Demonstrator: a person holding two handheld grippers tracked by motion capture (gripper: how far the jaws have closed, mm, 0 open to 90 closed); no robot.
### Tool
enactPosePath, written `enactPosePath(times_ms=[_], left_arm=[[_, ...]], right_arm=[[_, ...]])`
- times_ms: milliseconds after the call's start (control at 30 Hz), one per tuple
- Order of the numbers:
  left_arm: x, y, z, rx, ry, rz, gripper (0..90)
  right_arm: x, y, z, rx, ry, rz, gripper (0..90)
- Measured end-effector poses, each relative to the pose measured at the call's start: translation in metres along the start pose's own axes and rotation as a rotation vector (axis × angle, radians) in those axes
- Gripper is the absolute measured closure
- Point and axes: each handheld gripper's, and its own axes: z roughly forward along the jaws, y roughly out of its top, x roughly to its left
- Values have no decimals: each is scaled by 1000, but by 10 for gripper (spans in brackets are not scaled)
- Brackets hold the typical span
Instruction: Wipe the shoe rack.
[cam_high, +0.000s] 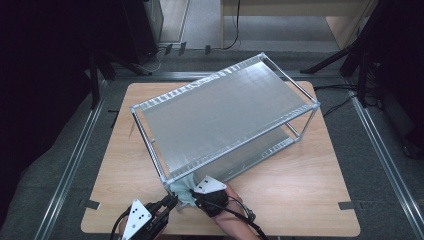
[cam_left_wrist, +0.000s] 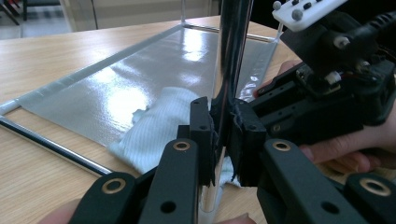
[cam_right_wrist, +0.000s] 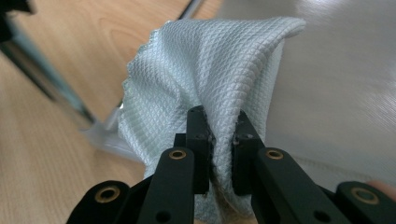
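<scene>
- High view: nearest the camera, the left gripper (cam_high: 171, 201) pinches the near corner post (cam_high: 165, 181) of the rack (cam_high: 225, 107), which sits on the table (cam_high: 300, 200). Just beside it the right gripper (cam_high: 192, 196) holds the cloth (cam_high: 184, 192) at the lower shelf's near corner. The two tools crowd one corner, so a wide wipe could knock them together.
- Left gripper view: the jaws are pressed onto the post (cam_left_wrist: 232, 70), with the cloth (cam_left_wrist: 159, 126) lying on the lower shelf (cam_left_wrist: 116, 88) behind. The post is slick and shiny, so the grip may slide and let the rack skid.
- Right gripper view: the jaws pinch a small fold of cloth (cam_right_wrist: 219, 70) over the shelf (cam_right_wrist: 336, 93). That narrow hold could pull free under drag, or the cloth could snag on the frame.
</scene>
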Motion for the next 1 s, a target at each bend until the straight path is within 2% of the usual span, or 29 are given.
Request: enactPosePath(times_ms=[33, 67, 133, 167, 200, 233, 333, 367, 433, 533, 567, 600, 633, 667, 700, 733, 767, 867, 900, 933, 967, 1000], left_arm=[[0, 0, 0, 0, -2, 2, 813], [0, 0, 0, 0, -2, 3, 813], [0, 0, 0, 0, -2, 3, 813], [0, 0, 0, 0, -2, 3, 813], [0, 0, 0, -1, -3, 3, 813], [1, 0, 0, -1, -4, 4, 813], [1, 0, 0, -2, -5, 6, 814], [1, -1, -1, -2, -7, 8, 815], [1, -1, -1, -2, -7, 10, 815], [1, -1, -1, -2, -8, 9, 815], [1, -1, -1, -2, -8, 9, 815], [1, -1, -1, -2, -9, 10, 815], [1, -1, -1, -2, -9, 10, 814], [2, -1, -1, -3, -11, 9, 814], [2, -1, -1, -3, -11, 9, 815], [2, -1, -1, -2, -11, 8, 815], [2, -1, -1, -2, -11, 6, 815], [2, -1, -1, -3, -8, 6, 814], [2, -1, -1, -1, -6, 7, 814], [2, 0, 0, 0, 1, 5, 813], [2, 0, 0, 0, 1, 5, 813], [2, 0, 0, 0, 2, 0, 812]], right_arm=[[-2, 0, 1, 3, -10, -33, 819], [-6, 1, 1, 5, -19, -27, 819], [-19, 0, -1, 13, -77, -27, 818], [-19, 0, -1, 13, -77, -27, 818], [-38, -1, -5, 16, -126, 1, 818], [-38, -1, -5, 16, -126, 1, 818], [-72, -5, -15, 21, -235, 29, 818], [-98, -10, -24, 29, -329, 37, 818], [-118, -13, -32, 34, -374, 70, 817], [-151, -19, -48, 39, -471, 123, 816], [-151, -19, -48, 39, -471, 123, 816], [-173, -25, -60, 25, -502, 181, 815], [-173, -25, -60, 25, -502, 181, 815], [-192, -31, -71, -1, -522, 236, 810], [-192, -31, -71, -1, -522, 236, 810], [-198, -34, -75, -11, -527, 254, 810], [-204, -37, -79, -23, -510, 276, 811], [-199, -36, -78, -12, -521, 270, 817], [-194, -34, -76, -7, -517, 276, 818], [-179, -30, -69, -2, -467, 268, 818], [-179, -30, -69, -2, -467, 268, 818], [-154, -25, -57, 4, -412, 214, 816]])
